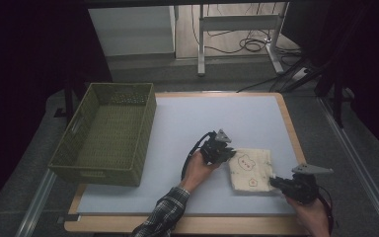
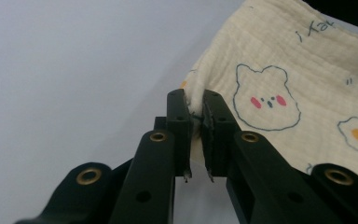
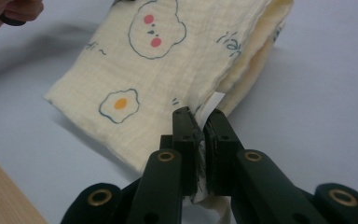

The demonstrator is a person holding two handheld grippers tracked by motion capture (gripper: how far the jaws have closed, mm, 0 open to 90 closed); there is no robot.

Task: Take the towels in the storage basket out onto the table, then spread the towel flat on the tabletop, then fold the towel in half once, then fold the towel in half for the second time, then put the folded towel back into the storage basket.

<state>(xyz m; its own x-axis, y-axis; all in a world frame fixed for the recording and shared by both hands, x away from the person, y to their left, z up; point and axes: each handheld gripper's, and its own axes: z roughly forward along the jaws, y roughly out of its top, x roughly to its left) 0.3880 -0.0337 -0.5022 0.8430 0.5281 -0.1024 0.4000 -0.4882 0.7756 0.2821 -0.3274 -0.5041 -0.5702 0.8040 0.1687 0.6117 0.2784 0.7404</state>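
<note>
A folded cream cloth point(image 1: 250, 169) printed with a bear face and fried eggs lies on the pale blue mat at the front right. My left gripper point(image 1: 225, 154) is at the cloth's left edge, jaws shut on that corner of the cloth point(image 2: 265, 93). My right gripper point(image 1: 277, 182) is at the cloth's near right corner, jaws shut on the layered edge and its small white tag point(image 3: 213, 103). The bear print faces up in the right gripper view on the cloth point(image 3: 168, 56).
A green woven basket point(image 1: 81, 165), with nothing visible inside, stands on the left part of the mat point(image 1: 197, 123). The table's wooden rim point(image 1: 192, 224) runs along the front. A desk frame and cables lie on the floor beyond the table.
</note>
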